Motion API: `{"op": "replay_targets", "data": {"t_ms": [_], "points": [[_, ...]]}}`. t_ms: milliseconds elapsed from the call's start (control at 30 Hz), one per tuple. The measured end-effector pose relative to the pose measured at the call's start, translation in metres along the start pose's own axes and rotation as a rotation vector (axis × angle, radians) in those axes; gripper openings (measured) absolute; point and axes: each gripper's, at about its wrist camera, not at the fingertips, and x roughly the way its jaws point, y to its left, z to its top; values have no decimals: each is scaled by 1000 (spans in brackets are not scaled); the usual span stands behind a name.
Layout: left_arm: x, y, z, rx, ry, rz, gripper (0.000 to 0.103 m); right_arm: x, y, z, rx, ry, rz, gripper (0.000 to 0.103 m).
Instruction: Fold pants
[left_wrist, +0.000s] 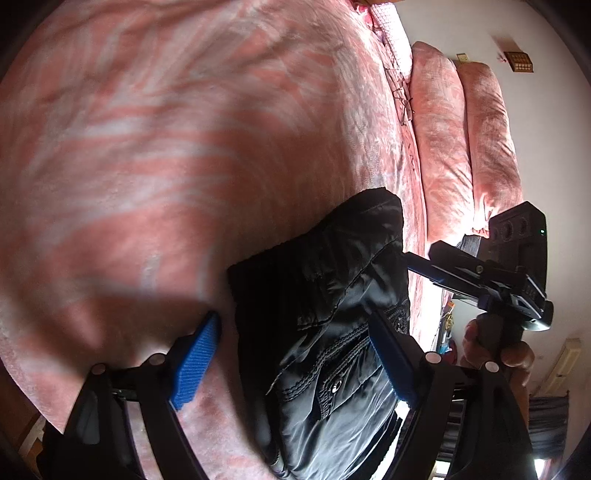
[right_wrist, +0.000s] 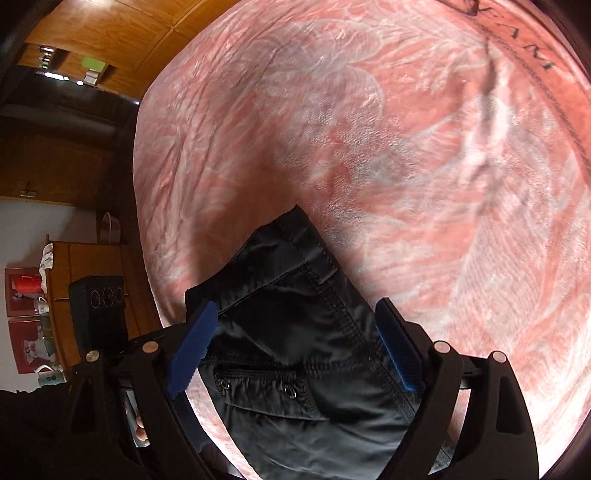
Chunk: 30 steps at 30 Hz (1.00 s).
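Black shiny pants (left_wrist: 332, 295) lie on a pink patterned bedspread (left_wrist: 147, 147), waistband and a snap pocket showing. My left gripper (left_wrist: 295, 354) is open, its blue pads either side of the pants' waist end, just above the cloth. In the right wrist view the pants (right_wrist: 295, 350) show a zip pocket and stitched seams. My right gripper (right_wrist: 295, 350) is open too, its jaws straddling the fabric without pinching it. The right gripper also shows in the left wrist view (left_wrist: 491, 269), held by a hand.
Two pink pillows (left_wrist: 461, 147) stand at the head of the bed. Eyeglasses (left_wrist: 404, 99) lie near them. A wooden cabinet (right_wrist: 85, 266) with small items and a wardrobe stand beyond the bed's edge (right_wrist: 144, 221).
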Motion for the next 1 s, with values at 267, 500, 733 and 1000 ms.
{"op": "replay_targets", "data": {"t_ms": [267,500,733,1000], "points": [[4,1,1,12,13,-36,88,38,-3,18,-41,93,49,87],[8,0,-1,25,13,-24,52,45,4,22,-76,128,34,72],[-4,-11,-7,62,-12,-21,32,28,11,11,-99,103,-10,33],[-35,-59,-21,217,-53,-6,31,-31,40,-18,-134,-8,-64,30]]}}
